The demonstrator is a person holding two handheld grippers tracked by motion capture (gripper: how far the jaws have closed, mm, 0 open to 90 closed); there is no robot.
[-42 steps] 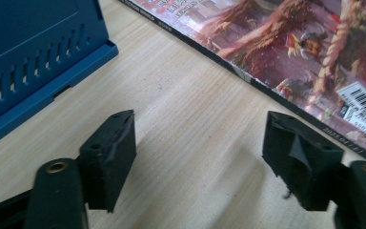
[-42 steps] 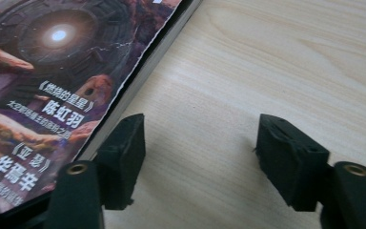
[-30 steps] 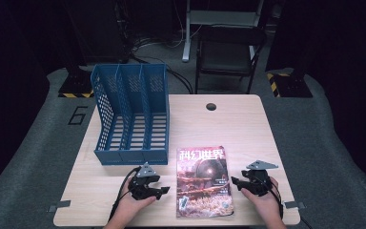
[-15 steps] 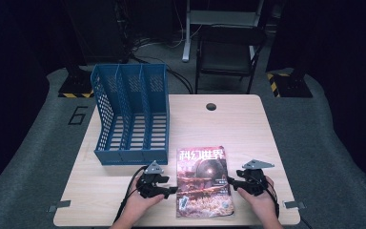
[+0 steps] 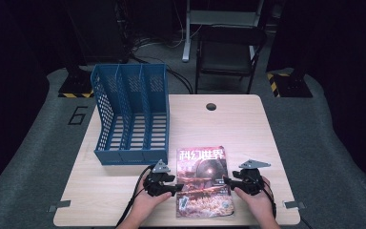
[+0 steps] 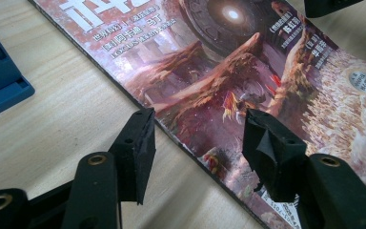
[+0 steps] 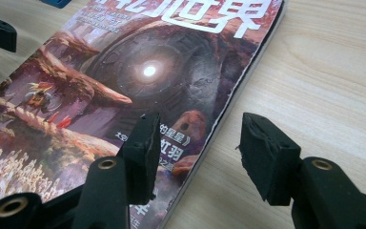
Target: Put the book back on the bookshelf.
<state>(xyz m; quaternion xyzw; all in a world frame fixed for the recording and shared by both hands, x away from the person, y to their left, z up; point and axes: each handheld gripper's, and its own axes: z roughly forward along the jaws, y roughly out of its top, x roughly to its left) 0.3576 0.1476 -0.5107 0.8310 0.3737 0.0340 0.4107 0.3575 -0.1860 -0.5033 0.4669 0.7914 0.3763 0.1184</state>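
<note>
A magazine (image 5: 203,181) with a dark, reddish illustrated cover lies flat near the table's front edge. My left gripper (image 5: 174,187) is at its left edge and my right gripper (image 5: 228,182) at its right edge, each low over the wood. In the left gripper view the open jaws (image 6: 198,138) straddle the edge of the magazine (image 6: 228,62) without pressing on it. The right gripper view shows the same: the jaws (image 7: 198,138) stand on either side of the magazine's (image 7: 124,81) edge, pads apart from it. Both pairs of jaws have just been closing.
A blue file holder (image 5: 131,114) with three empty compartments stands at the back left of the wooden table (image 5: 248,129). A round cable hole (image 5: 211,106) sits at the table's far edge. A dark chair (image 5: 228,52) stands behind the table.
My left gripper has slid right, up to the magazine's left edge. The right gripper has barely shifted. Both pairs of jaws stand narrower than before.
</note>
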